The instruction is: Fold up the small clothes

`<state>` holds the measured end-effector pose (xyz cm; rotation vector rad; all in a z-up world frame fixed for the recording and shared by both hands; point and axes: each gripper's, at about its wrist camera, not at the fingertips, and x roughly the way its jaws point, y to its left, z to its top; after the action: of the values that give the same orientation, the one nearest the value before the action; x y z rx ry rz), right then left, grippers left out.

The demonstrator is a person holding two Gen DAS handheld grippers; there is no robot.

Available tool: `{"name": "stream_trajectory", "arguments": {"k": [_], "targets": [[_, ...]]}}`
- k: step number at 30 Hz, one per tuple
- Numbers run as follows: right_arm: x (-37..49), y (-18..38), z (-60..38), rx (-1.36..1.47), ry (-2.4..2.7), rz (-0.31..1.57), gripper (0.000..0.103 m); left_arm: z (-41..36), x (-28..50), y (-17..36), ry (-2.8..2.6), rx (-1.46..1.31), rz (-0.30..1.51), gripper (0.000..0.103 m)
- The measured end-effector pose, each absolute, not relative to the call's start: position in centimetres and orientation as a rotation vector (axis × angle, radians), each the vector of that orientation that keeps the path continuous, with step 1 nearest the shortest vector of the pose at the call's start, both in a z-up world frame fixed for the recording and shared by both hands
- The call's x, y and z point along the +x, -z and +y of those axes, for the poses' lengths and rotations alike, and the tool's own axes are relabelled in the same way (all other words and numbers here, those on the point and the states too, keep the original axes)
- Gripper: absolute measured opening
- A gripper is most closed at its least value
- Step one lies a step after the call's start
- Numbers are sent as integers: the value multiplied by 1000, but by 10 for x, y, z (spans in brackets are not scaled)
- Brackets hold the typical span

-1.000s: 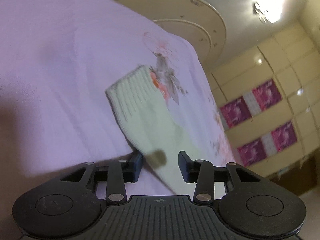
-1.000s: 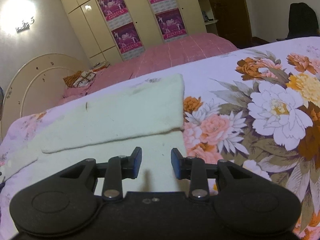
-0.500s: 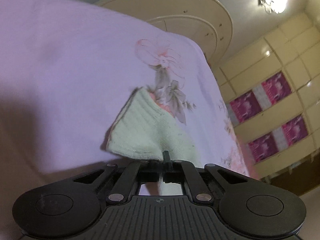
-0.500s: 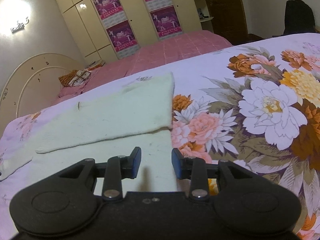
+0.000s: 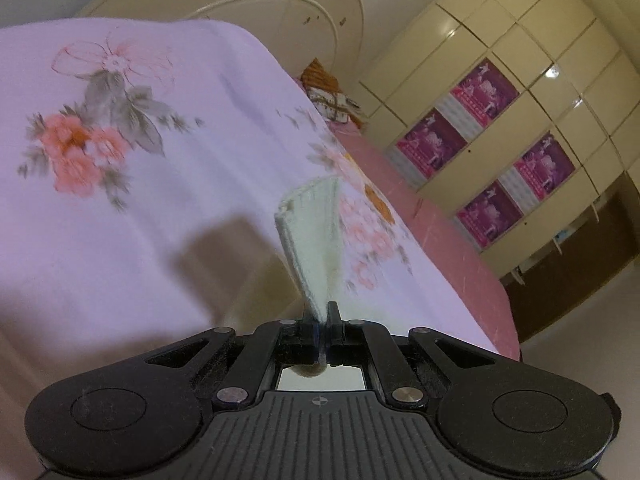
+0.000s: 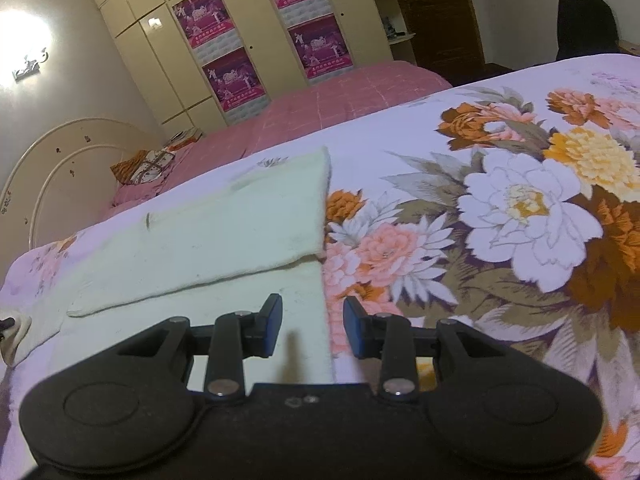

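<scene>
Two pale cream socks lie side by side on a floral bedsheet (image 6: 500, 208). In the right wrist view the far sock (image 6: 240, 232) lies flat and the near sock (image 6: 296, 304) runs under my right gripper (image 6: 312, 320), which is open and hovers just above its right end. My left gripper (image 5: 321, 312) is shut on the cuff end of a sock (image 5: 316, 240) and holds it lifted off the sheet (image 5: 120, 200), so the fabric stands on edge and casts a shadow. The left gripper also peeks in at the right wrist view's left edge (image 6: 8, 326).
A cream headboard (image 6: 60, 152) stands at the head of the bed. A second bed with a pink cover (image 6: 340, 96) lies beyond, with a folded patterned cloth (image 6: 144, 164) on it. A wardrobe with purple posters (image 6: 260, 32) lines the far wall.
My left gripper closed on the sock's cuff end and lifted it up off the sheet. The right gripper stayed open, drifting slightly over the near sock's end.
</scene>
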<state>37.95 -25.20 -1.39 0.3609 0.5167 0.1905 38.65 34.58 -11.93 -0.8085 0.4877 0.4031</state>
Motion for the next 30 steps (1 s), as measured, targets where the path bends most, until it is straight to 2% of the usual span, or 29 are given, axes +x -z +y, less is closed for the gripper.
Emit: {"name": "stream_trajectory", "arguments": {"k": [15, 21, 28, 29, 30], "targets": [[376, 25, -270, 401, -165, 521, 34, 168, 445, 56, -58, -517, 547, 3], [371, 24, -276, 414, -160, 509, 34, 75, 459, 58, 77, -371, 620, 3], [368, 24, -291, 431, -141, 509, 35, 3, 478, 67, 177, -206, 745, 3], [368, 24, -292, 438, -145, 510, 37, -5, 475, 66, 163, -157, 731, 5], [370, 23, -292, 448, -152, 511, 39, -11, 471, 63, 156, -119, 719, 15]]}}
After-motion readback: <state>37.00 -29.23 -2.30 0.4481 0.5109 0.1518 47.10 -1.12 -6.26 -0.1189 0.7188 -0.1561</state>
